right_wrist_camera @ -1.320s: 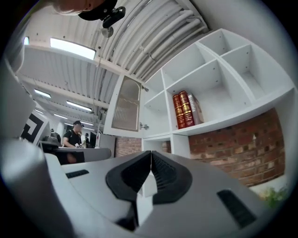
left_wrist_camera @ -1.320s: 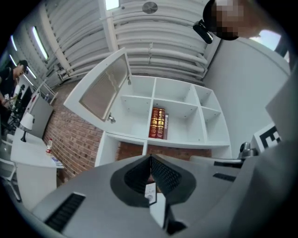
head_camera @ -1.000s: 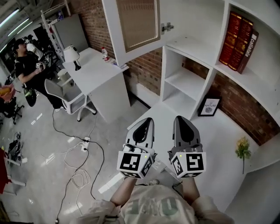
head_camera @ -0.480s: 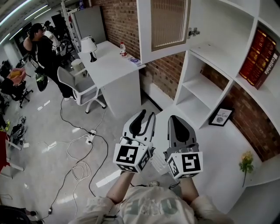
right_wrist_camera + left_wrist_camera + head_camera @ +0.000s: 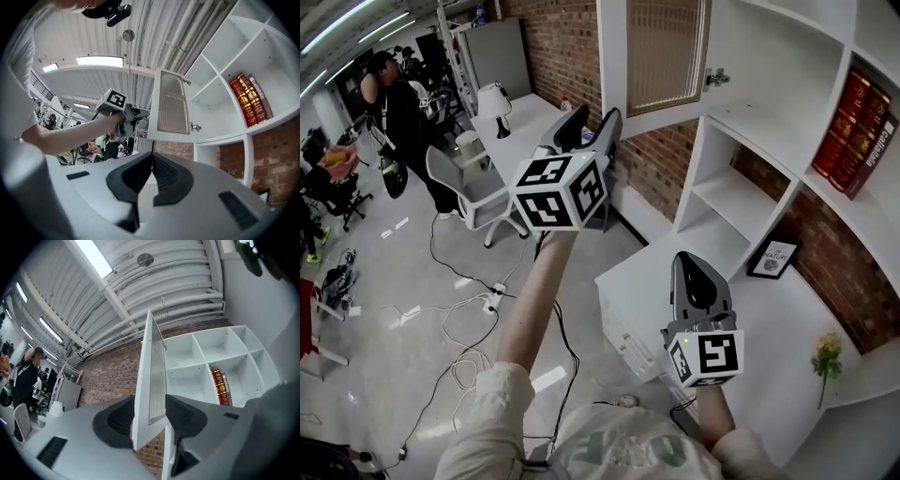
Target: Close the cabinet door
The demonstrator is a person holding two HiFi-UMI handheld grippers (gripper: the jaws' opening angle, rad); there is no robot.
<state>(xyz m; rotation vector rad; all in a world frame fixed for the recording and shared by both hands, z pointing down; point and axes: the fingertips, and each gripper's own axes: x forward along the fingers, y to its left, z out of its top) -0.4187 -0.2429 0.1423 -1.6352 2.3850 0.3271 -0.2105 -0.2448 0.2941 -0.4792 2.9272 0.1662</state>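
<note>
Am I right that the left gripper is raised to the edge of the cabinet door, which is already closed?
Not closed: the head view shows the cabinet door swung open. The left gripper is at its edge, jaws opening around it.

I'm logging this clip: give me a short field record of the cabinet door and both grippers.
cabinet door: open, swung out from the shelf unit
left gripper: raised to the door's free edge, jaws opening, edge between them, unclamped
right gripper: low, jaws together, empty
task status: door not yet closed
</note>
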